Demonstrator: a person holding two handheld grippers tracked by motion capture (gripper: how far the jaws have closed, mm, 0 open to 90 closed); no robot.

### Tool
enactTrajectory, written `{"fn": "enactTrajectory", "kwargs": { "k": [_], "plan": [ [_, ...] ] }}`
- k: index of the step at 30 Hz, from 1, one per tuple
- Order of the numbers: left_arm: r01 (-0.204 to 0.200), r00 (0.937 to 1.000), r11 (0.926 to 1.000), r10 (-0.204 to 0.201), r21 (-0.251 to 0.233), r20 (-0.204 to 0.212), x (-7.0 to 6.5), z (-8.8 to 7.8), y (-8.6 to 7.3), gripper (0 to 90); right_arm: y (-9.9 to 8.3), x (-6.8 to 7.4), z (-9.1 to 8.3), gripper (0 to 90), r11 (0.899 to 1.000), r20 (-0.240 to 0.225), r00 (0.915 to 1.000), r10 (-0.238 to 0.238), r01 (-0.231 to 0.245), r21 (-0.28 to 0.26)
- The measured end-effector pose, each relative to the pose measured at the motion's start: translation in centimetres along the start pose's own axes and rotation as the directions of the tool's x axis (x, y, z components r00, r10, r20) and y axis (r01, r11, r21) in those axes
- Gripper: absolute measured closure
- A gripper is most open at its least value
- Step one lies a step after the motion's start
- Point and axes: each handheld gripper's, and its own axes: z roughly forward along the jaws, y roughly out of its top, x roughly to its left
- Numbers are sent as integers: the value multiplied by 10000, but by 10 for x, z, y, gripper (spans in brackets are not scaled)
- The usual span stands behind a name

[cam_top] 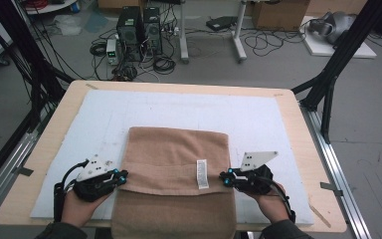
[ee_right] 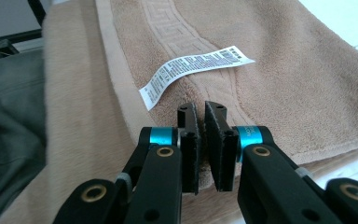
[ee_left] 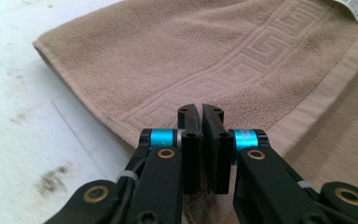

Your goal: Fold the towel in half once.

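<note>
I had the tan towel [cam_top: 176, 169] on the white mat [cam_top: 189, 112], its near part hanging over the table [cam_top: 298, 129] edge towards me, and one fold already lay across the middle with the care label [cam_top: 202, 174] facing up. My left gripper [cam_top: 121, 177] was clamped on the folded hem at the towel's left edge and my right gripper [cam_top: 226, 178] on the same hem at the right edge, both sets of jaws pinched together on cloth. I judged the folding about half done: the hanging part remained to fold, then squaring the edges.
</note>
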Motion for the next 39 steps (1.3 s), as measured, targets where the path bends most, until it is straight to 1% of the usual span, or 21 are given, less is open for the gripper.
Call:
{"fn": "enactTrajectory", "kwargs": {
  "k": [2, 6, 8, 9, 11, 14, 16, 17, 19, 21, 23, 24, 26, 27, 28, 30, 32, 34, 36, 37, 39],
  "plan": [
    [-30, 10000, 9999, 29, 114, 74, -5, -4, -5, 857, -3, 6, -3, 841, 9999, 25, 9999, -101, 100, 85],
    [113, 9994, 9999, -117, 113, 315, -15, -11, -12, 857, -8, 18, -6, 839, 9998, -328, 9993, -163, 168, 143],
    [-63, 9988, 9997, 51, 232, 488, -17, -12, -16, 843, -7, 24, -7, 766, 9999, -574, 9983, -126, 125, -27],
    [-76, 9988, 9997, 64, 240, 495, -15, -12, -16, 794, -6, 26, -7, 727, 9997, -410, 9989, -243, 243, -15],
    [109, 9987, 9997, -120, 214, 488, -8, -9, -14, 680, -6, 23, -6, 665, 9998, -353, 9993, -159, 155, -125],
    [480, 9979, 9987, -487, 173, 426, 6, 0, -3, 567, -7, 3, 1, 561, 9989, 91, 9988, 477, -478, 20],
    [423, 9984, 9990, -429, 163, 366, 13, 7, 6, 519, -8, -10, 7, 529, 9957, 509, 9946, 906, -915, 157],
    [279, 9992, 9994, -286, 226, 292, 16, 12, 10, 511, -7, -16, 10, 509, 9953, 584, 9937, 952, -959, 103],
    [270, 9994, 9992, -276, 307, 205, 24, 22, 16, 474, -4, -26, 16, 472, 9951, 1059, 9899, 938, -966, 208],
    [286, 9996, 9988, -284, 409, -53, 33, 33, 22, 461, 0, -40, 21, 457, 9937, 1043, 9886, 1089, -1111, 162],
    [740, 9973, 9959, -739, 522, -34, 46, 44, 27, 443, 6, -54, 24, 425, 9919, 1323, 9838, 1213, -1252, 215],
    [939, 9955, 9932, -930, 693, -163, 52, 49, 30, 449, 10, -62, 26, 416, 9914, 1390, 9827, 1225, -1277, 292],
    [955, 9939, 9925, -909, 757, -617, 64, 59, 35, 445, 14, -73, 29, 419, 9934, 1770, 9792, 997, -1082, 390],
    [1028, 9926, 9920, -974, 734, -729, 70, 65, 38, 450, 16, -78, 31, 415, 9920, 1848, 9766, 1102, -1195, 397],
    [1054, 9921, 9921, -1002, 682, -752, 75, 69, 40, 450, 17, -84, 33, 410, 9903, 1815, 9756, 1232, -1328, 416],
    [1292, 9891, 9890, -1234, 718, -801, 85, 79, 44, 459, 20, -92, 36, 410, 9898, 2129, 9690, 1254, -1369, 404],
    [1463, 9847, 9873, -1394, 616, -1043, 94, 87, 45, 471, 22, -101, 41, 387, 9892, 2296, 9661, 1182, -1347, 573],
    [1525, 9815, 9868, -1446, 553, -1256, 98, 95, 41, 495, 22, -112, 48, 326, 9812, 2518, 9590, 1305, -1613, 1057],
    [1561, 9800, 9829, -1417, 981, -1395, 101, 103, 37, 494, 17, -122, 55, 319, 9725, 2491, 9532, 1713, -2040, 1121],
    [1575, 9795, 9813, -1410, 1107, -1439, 102, 107, 35, 485, 14, -126, 58, 317, 9691, 2372, 9528, 1893, -2201, 1109],
    [1709, 9781, 9800, -1563, 1021, -1372, 103, 111, 33, 475, 9, -131, 67, 318, 9624, 2329, 9531, 1934, -2305, 1439]
  ]
}}
